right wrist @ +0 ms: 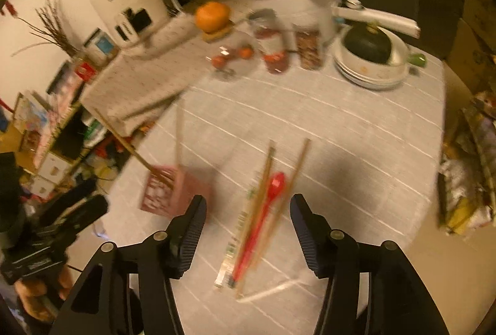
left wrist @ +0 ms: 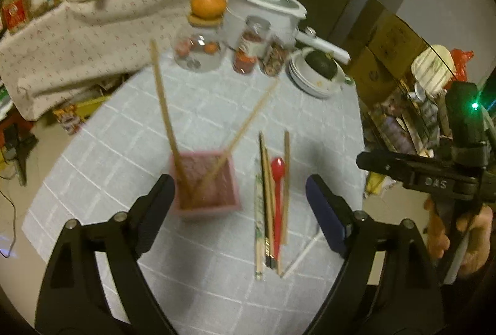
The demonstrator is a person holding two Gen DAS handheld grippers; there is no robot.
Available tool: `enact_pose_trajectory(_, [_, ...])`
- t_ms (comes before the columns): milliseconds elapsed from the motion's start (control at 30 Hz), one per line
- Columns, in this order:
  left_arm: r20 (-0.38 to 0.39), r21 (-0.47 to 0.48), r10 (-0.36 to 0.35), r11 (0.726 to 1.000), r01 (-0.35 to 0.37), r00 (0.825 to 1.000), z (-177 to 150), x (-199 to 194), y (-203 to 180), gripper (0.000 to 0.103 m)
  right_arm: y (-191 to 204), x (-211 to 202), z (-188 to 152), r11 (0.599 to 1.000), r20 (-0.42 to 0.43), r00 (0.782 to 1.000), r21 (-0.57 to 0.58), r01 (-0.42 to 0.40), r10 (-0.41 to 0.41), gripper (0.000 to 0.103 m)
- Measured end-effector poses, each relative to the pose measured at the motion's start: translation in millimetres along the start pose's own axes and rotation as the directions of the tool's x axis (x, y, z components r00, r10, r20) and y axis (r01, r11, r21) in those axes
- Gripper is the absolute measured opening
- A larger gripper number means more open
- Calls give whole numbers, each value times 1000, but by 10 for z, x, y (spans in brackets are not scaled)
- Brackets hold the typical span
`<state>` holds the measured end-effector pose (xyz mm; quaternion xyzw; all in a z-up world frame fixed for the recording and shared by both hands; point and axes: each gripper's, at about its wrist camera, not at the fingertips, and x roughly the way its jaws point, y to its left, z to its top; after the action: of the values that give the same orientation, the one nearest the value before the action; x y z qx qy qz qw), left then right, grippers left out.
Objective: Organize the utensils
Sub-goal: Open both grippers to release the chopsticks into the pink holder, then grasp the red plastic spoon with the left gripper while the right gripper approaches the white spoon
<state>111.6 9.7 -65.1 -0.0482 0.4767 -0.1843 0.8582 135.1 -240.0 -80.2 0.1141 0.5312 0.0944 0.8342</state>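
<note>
**Utensils on a round surface, partly sorted**

1. Left hand-held gripper point(left wrist: 240, 211): jaws wide apart, holding nothing, hovering above the near part of the surface point(left wrist: 192, 111) (grey cloth with white grid lines). Its left finger point(left wrist: 155, 211) sits just beside the pink holder.
2. Pink holder point(left wrist: 206, 186): square, open-topped, standing upright near the near-left edge of the surface. Two wooden chopsticks stand in it, tilted: one leaning away to the left point(left wrist: 162, 105), the other leaning to the right point(left wrist: 248, 124).
3. Loose utensil bundle, lying flat just right of the holder: a paper-sleeved chopstick pair point(left wrist: 259, 220), a dark chopstick point(left wrist: 265, 195), a red spoon point(left wrist: 276, 195) with its bowl pointing to the far edge, and a plain wooden chopstick point(left wrist: 286, 180). They lie close together and roughly parallel; a white straw-like stick point(left wrist: 302, 256) lies slanted near their near ends.
4. Right hand-held gripper point(right wrist: 248, 229): jaws apart, empty, poised over the bundle (the right wrist view is motion-blurred).
5. Far edge of the surface, left to right: a glass jar point(left wrist: 198, 51) with an orange point(left wrist: 208, 2) on its lid, two filled jars point(left wrist: 251, 49), a white pot point(left wrist: 263, 9) with a handle, stacked plates point(left wrist: 310, 80) carrying a dark green squash point(left wrist: 321, 63).
</note>
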Motion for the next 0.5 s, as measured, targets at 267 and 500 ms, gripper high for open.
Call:
enact_pose_trajectory(267, [-103,61,-35,997,42,994,-164,155,-312,86,-333,32,-195,996,-45,996,9,84,-83,60])
enact_pose_trajectory(500, [-200,112,-104,985,128,974,-279,400,-707,86,-564,153,-371,992,-111,985,-3,130,-130,62])
